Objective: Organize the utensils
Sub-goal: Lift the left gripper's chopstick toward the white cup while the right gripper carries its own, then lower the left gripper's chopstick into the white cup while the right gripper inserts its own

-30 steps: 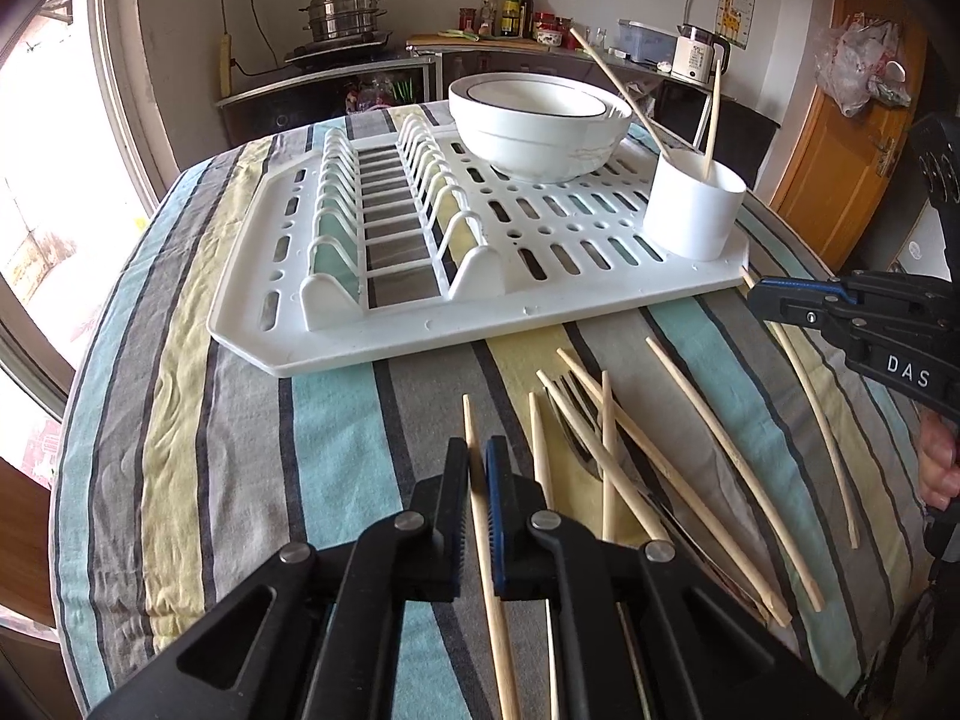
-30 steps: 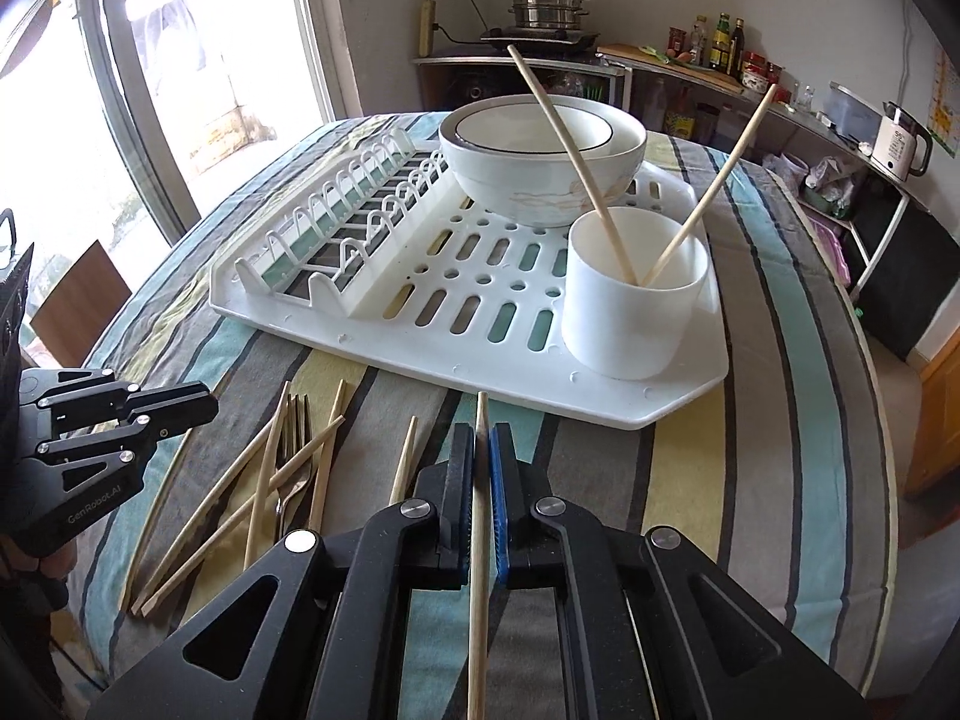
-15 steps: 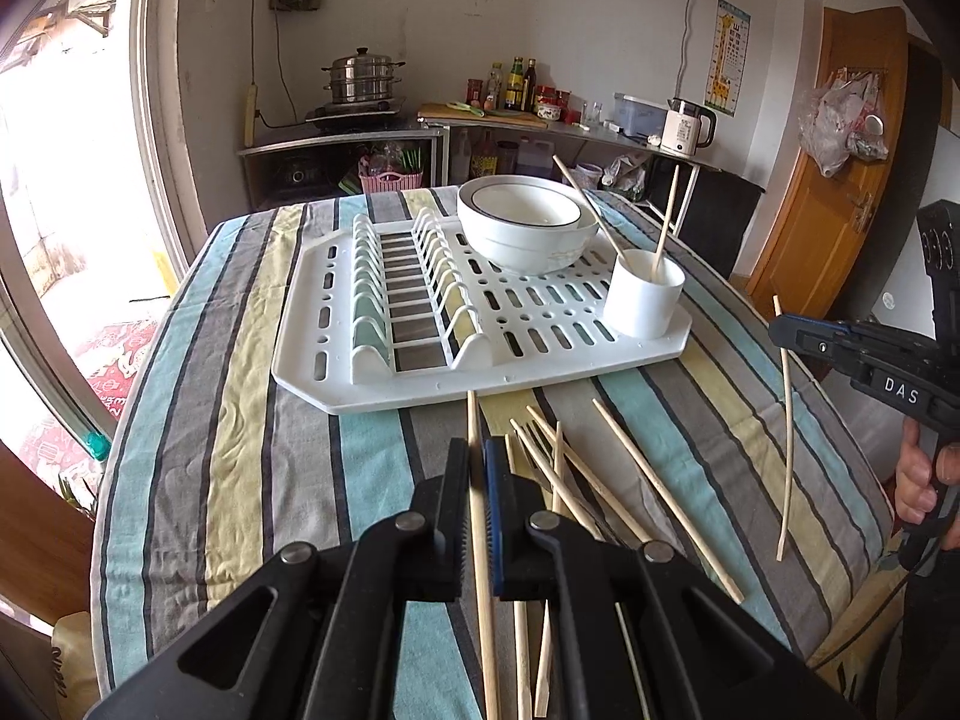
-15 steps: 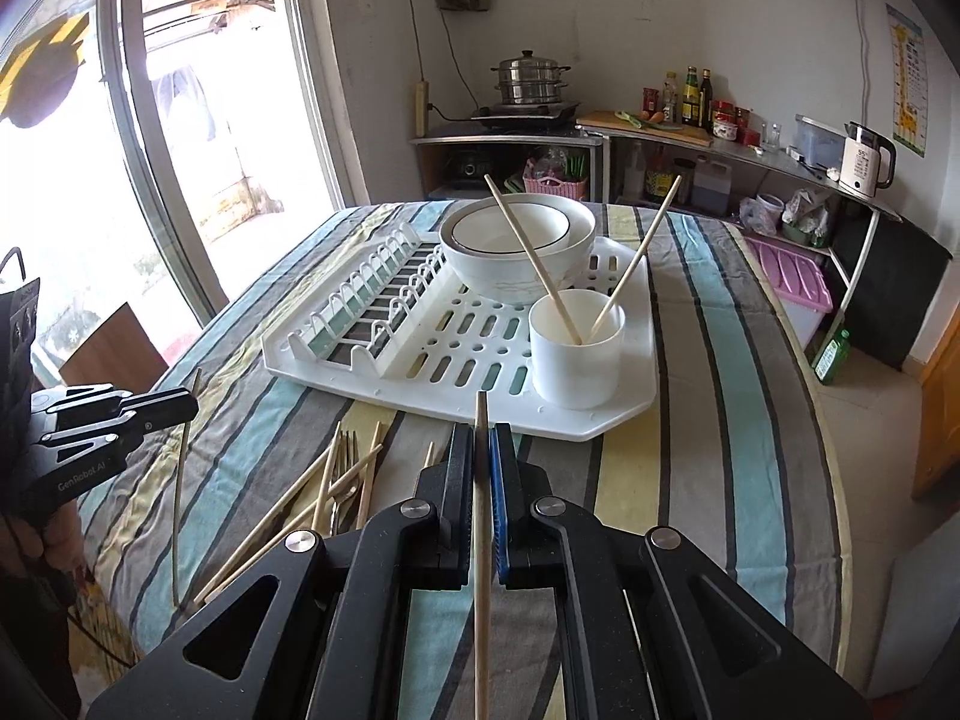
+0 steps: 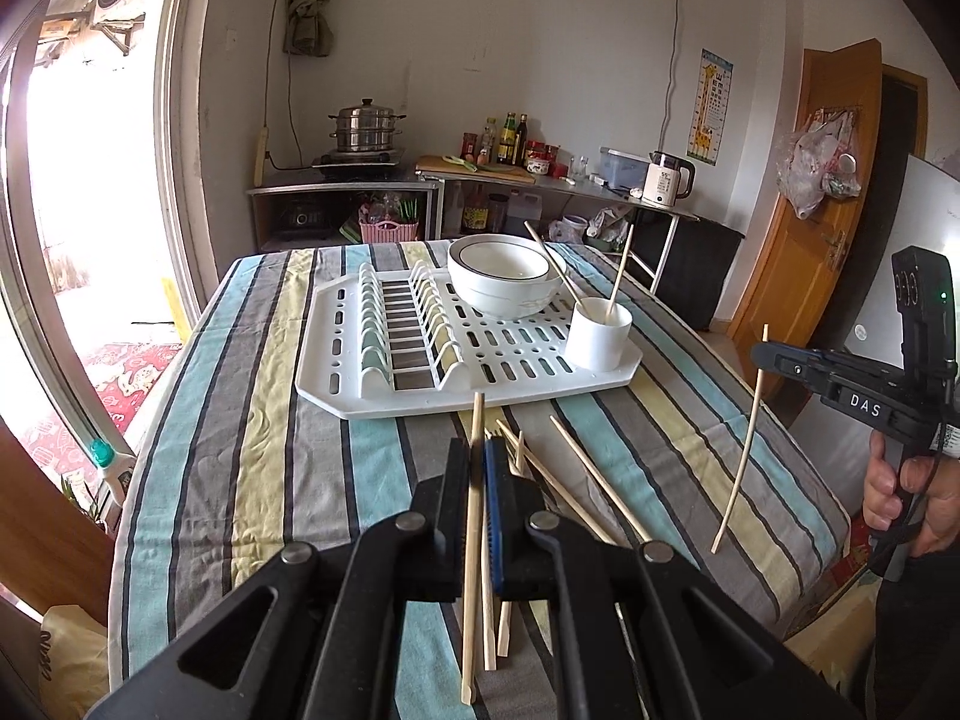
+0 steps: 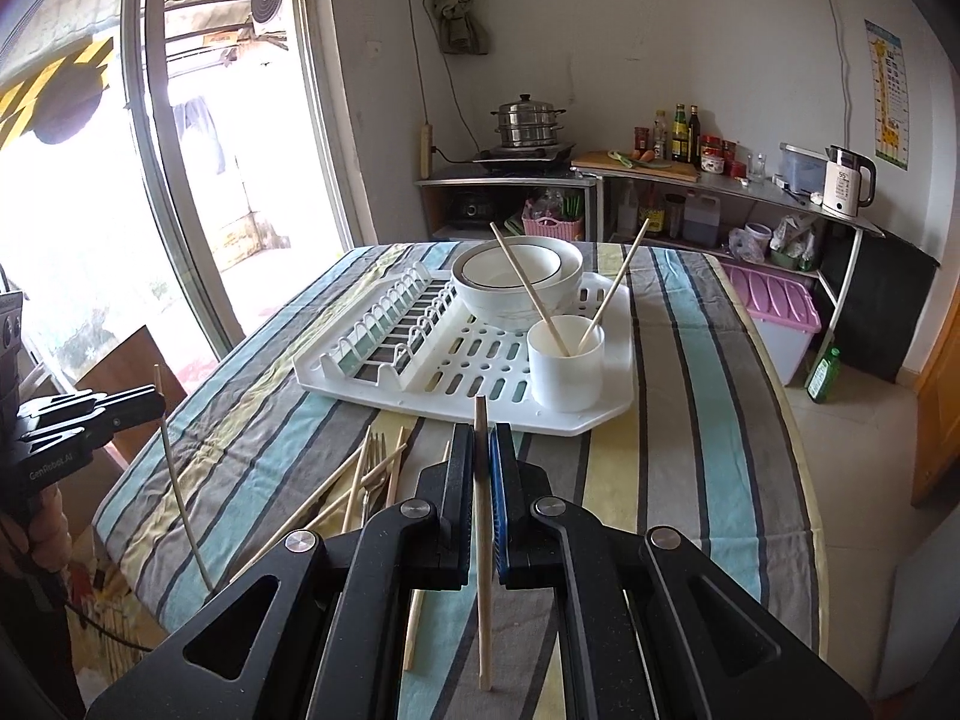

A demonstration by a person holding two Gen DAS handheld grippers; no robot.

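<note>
Chopstick (image 5: 473, 516) sits clamped upright in the left gripper (image 5: 477, 468), short of the rack (image 5: 336, 354); loose chopsticks (image 5: 594, 486) lie nearer than that rack. Right view: right gripper (image 6: 482, 462) pinches another chopstick (image 6: 483, 540), before the rack's cup (image 6: 564, 369).

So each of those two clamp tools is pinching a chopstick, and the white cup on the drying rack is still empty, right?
Not quite: the white cup on the drying rack already holds two chopsticks, leaning apart, as the right wrist view shows. The rest is right: the left gripper and the right gripper each pinch a chopstick between their fingers.
</note>
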